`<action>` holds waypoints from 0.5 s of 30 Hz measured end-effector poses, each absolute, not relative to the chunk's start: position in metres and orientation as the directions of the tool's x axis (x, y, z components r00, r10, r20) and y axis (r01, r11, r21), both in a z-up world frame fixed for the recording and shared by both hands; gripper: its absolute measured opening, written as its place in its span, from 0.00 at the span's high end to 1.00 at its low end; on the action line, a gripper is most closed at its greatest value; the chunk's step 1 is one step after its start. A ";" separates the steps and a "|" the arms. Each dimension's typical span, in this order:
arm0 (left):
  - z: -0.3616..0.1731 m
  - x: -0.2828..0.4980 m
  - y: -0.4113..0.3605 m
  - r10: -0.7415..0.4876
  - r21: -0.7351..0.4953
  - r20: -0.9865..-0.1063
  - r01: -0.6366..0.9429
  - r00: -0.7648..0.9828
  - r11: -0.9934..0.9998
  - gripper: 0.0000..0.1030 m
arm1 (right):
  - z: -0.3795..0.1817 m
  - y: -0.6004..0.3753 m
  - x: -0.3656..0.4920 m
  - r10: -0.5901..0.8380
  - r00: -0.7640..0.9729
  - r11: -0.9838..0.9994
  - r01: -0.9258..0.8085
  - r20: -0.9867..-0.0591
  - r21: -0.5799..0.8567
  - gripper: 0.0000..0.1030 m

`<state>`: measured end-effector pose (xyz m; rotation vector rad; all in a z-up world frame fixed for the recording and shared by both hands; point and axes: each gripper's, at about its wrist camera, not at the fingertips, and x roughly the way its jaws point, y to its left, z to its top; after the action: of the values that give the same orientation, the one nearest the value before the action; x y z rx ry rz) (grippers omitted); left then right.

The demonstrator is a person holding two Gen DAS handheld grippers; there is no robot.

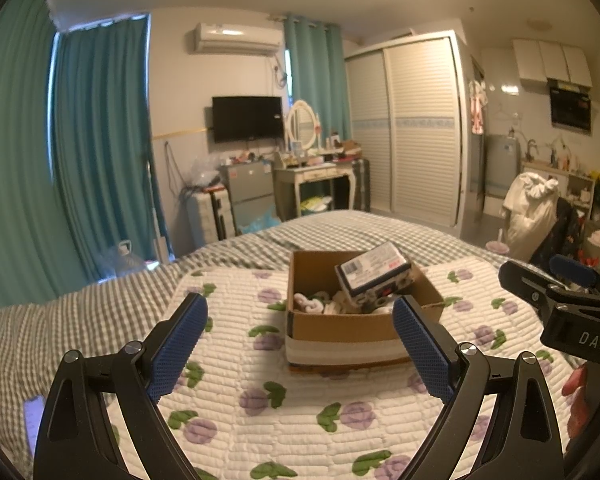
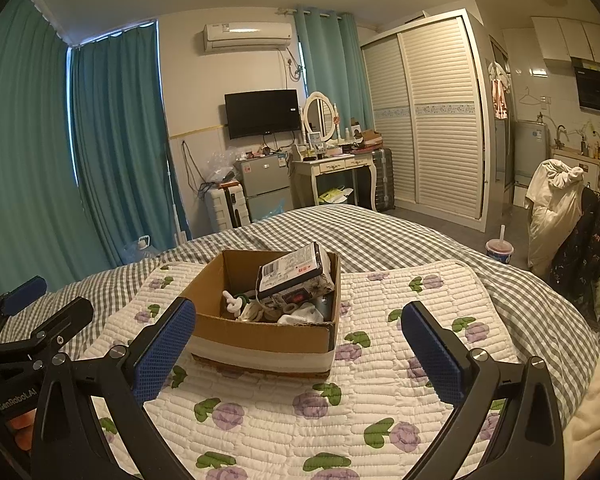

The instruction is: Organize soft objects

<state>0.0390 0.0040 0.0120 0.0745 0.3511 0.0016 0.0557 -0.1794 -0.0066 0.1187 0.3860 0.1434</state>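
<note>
An open cardboard box [image 1: 340, 326] [image 2: 260, 336] stands on a white quilt with purple flowers [image 1: 260, 400] [image 2: 300, 412] on the bed. Inside lie several soft white and grey items [image 1: 320, 304] [image 2: 296, 312] and a tilted dark-and-white packet [image 1: 374, 270] [image 2: 290, 270] on top. My left gripper [image 1: 300, 344] is open and empty, just in front of the box. My right gripper [image 2: 298, 350] is open and empty, also just short of the box. Each gripper shows at the other view's edge, the right one [image 1: 560, 300] and the left one [image 2: 40, 320].
A grey checked bedspread [image 1: 100, 308] [image 2: 440, 240] covers the bed around the quilt. A phone [image 1: 34, 416] lies at the left. Beyond the bed are teal curtains, a TV, a small fridge, a dressing table, a wardrobe and a chair with clothes [image 2: 560, 208].
</note>
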 end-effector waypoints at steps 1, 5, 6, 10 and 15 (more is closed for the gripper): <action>0.012 0.039 0.004 0.015 0.074 -0.344 0.011 0.939 0.997 0.07 | -0.007 -0.179 0.056 0.162 0.916 0.983 -0.117 -0.368 0.142 0.00; 0.012 0.039 0.004 0.015 0.073 -0.345 0.011 0.938 0.997 0.07 | -0.008 -0.178 0.056 0.161 0.914 0.983 -0.116 -0.371 0.141 0.00; 0.012 0.039 0.004 0.015 0.073 -0.346 0.011 0.938 0.997 0.07 | -0.009 -0.178 0.056 0.161 0.914 0.983 -0.116 -0.373 0.141 0.00; 0.011 0.038 0.003 0.016 0.079 -0.343 0.012 0.939 0.997 0.07 | -0.010 -0.179 0.056 0.160 0.914 0.983 -0.115 -0.373 0.141 0.00; 0.009 0.038 0.002 0.018 0.078 -0.345 0.010 0.938 0.997 0.07 | -0.011 -0.179 0.056 0.156 0.914 0.984 -0.111 -0.374 0.139 0.00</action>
<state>0.0379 0.0019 0.0094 0.0793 0.3529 0.0039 0.0559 -0.1789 -0.0111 0.1160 0.3943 0.1382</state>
